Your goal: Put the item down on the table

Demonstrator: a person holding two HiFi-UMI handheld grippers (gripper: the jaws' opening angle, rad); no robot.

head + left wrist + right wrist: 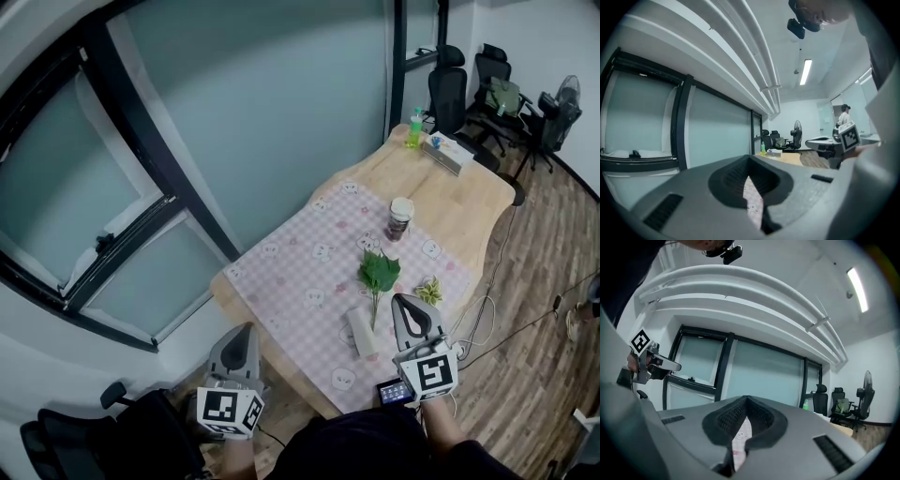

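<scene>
A wooden table point(472, 208) carries a pink checked cloth point(298, 270). On the cloth lie a green leafy sprig point(379, 272) and a white roll point(361, 332). My left gripper point(245, 332) hangs off the table's near left corner, shut and empty. My right gripper point(409, 304) hovers over the cloth's near right edge, just right of the roll, also shut with nothing in it. In the left gripper view the jaws point(750, 159) meet at the tip and only cloth shows below them. The right gripper view shows the same: closed tips point(747, 399), level, facing the windows.
A lidded cup point(400, 218) stands mid-table and a small potted plant point(430, 291) near the right edge. A phone point(394, 391) lies at the near edge. A green bottle point(414, 128) and a tissue box point(448, 153) sit at the far end, with office chairs point(450, 89) beyond.
</scene>
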